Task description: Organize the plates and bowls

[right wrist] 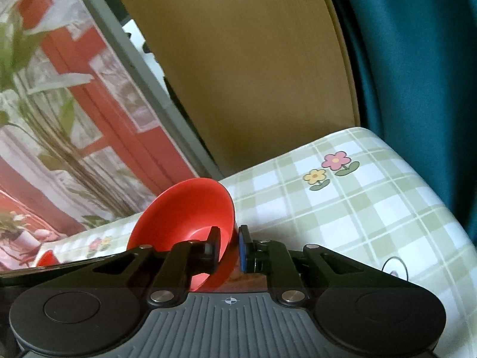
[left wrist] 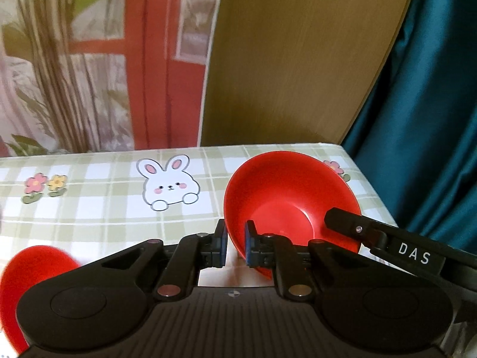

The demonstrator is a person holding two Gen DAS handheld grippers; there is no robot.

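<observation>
Red bowl (left wrist: 286,197), tilted above the checked worktop (left wrist: 98,197): left claw (left wrist: 235,246) pinches its near rim, right claw (right wrist: 228,249) its opposite rim. Second red bowl (left wrist: 26,283) left of the left claw.

Left gripper (left wrist: 235,246) fingers nearly closed (narrow gap), right gripper (right wrist: 228,249) likewise, both angled forward

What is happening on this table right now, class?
A person holds tongs in each hand, and both grip the rim of one red bowl, which sits tilted above the checked tablecloth. The left tongs pinch its near edge; the right tongs pinch the opposite edge. A second red dish lies at lower left.
</observation>
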